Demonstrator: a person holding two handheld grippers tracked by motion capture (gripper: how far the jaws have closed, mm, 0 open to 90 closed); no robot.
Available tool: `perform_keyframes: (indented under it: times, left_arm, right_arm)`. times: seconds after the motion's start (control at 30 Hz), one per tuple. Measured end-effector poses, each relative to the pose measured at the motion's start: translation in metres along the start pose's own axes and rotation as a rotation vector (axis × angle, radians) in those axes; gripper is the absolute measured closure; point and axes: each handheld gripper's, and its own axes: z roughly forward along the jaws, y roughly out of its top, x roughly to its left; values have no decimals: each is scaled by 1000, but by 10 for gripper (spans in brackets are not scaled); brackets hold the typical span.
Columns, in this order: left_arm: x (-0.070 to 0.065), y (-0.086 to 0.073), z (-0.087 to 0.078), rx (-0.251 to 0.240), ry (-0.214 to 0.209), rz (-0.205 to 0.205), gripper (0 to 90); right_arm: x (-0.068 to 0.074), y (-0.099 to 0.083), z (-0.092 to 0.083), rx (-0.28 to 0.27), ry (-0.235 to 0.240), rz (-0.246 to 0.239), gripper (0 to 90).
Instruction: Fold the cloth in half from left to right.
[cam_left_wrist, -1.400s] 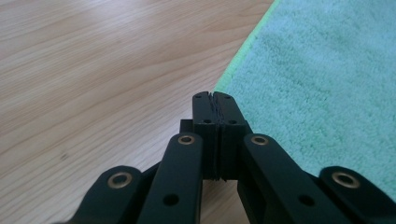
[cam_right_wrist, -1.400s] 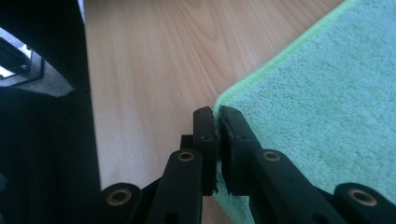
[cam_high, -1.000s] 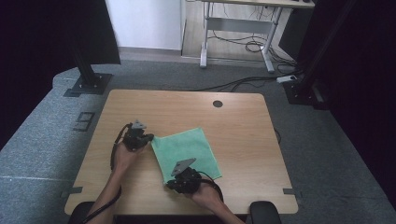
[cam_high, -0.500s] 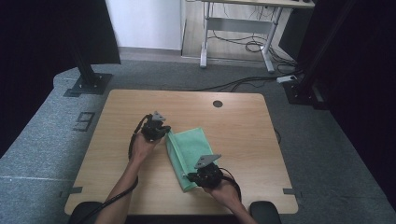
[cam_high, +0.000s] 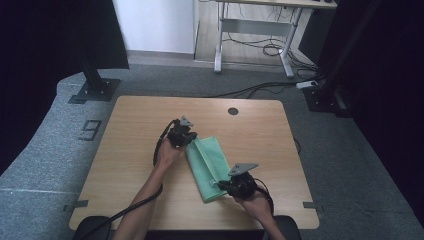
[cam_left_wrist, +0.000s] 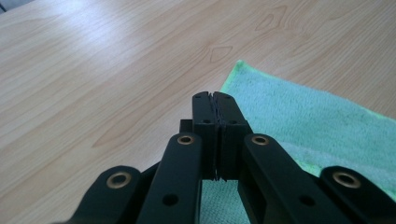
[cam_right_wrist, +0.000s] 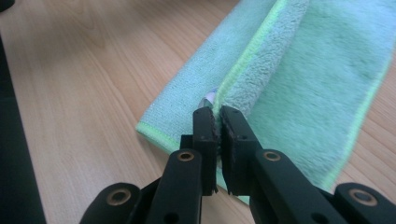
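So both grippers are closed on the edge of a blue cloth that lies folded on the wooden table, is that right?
Not quite: the cloth is green, not blue, as the high view shows. The left gripper and right gripper are closed on its edge on the wooden table.

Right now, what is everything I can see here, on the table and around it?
Soft green microfibre cloth: one, green with a brighter edge, partly folded over itself, middle of the table.
Light wooden table: one, pale wood, with a round dark hole near its far edge.
Grey carpet floor: all round the table.
White metal desk frame: one, behind the table, with black cables trailing on the floor.
Black stand base: one, far left on the floor.
Left tool: one, black, jaws shut on the cloth's far end.
Right tool: one, black, jaws shut on the cloth's folded edge at its near end.
Forearms: two, coming in from the bottom.
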Motion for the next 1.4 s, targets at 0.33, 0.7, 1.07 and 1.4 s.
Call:
perform_keyframes:
  times: [0.33,0.7,1.07,1.4]
  left_arm:
    - [-10,15,14,5,-14,25,876]
    - [-13,20,30,8,-25,20,865]
    - [-12,15,38,27,18,32,650]
    - [-10,19,26,-6,89,24,302]
  right_arm:
    - [-10,-11,-5,7,-25,35,841]
    - [-18,-17,-3,34,-53,52,833]
    - [-25,-23,-1,54,-69,73,784]
    - [-29,-20,-12,3,-123,83,569]
